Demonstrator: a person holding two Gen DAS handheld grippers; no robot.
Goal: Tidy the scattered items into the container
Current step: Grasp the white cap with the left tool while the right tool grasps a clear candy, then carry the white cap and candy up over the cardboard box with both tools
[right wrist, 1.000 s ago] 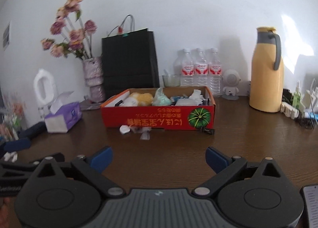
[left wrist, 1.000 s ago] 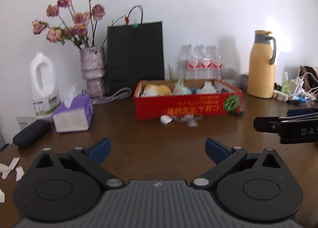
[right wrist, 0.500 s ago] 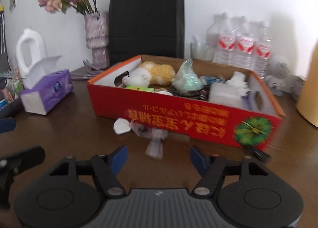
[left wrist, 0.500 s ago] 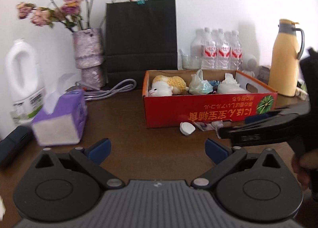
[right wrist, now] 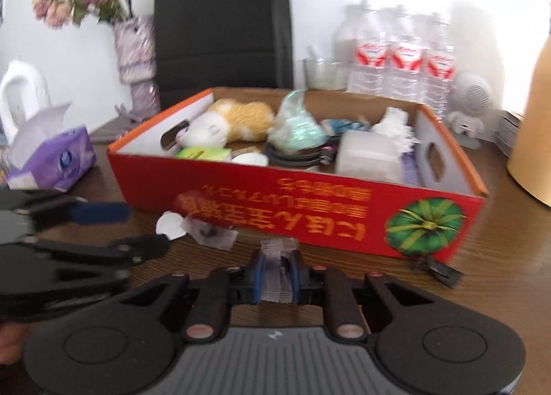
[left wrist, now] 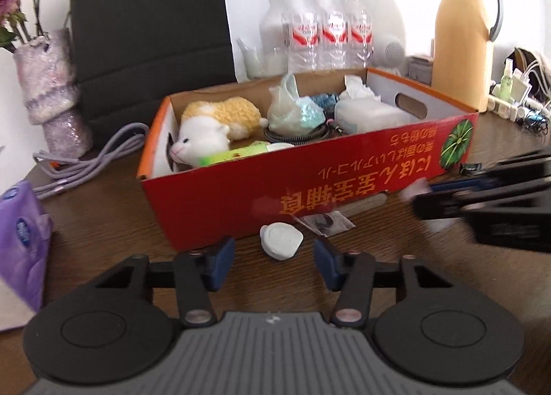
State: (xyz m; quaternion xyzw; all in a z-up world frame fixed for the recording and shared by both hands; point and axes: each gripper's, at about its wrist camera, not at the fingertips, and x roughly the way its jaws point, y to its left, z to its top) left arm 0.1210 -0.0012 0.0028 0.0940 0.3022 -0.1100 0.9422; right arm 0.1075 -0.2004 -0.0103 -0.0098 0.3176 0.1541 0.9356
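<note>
- White wall behind, brown wood worktop [left wrist: 113, 222] up front, red cardboard box [left wrist: 344, 188] sitting mid-worktop w/ a plush toy [left wrist: 213, 126], tissue pack, bags already inside.
- Black paper bag [left wrist: 148, 26], water bottles [left wrist: 330, 29] and yellow thermos jug [left wrist: 461, 36] lined up behind the box; purple tissue box [right wrist: 55, 160] off to the side.
- Left tongs [left wrist: 273, 262]: jaws have just been closing, half-shut now, nothing gripped; white round cap [left wrist: 280, 240] lies on the worktop just ahead of them, touching neither pad.
- Right tongs [right wrist: 277, 274]: jaws have just been closing, now pinched on a small clear plastic packet [right wrist: 277, 271], right in front of the box's near wall.
- Another clear packet [right wrist: 213, 234] lies flat beside the cap, against the box front.
- Small black clip [right wrist: 437, 269] on the worktop near the box's corner.
</note>
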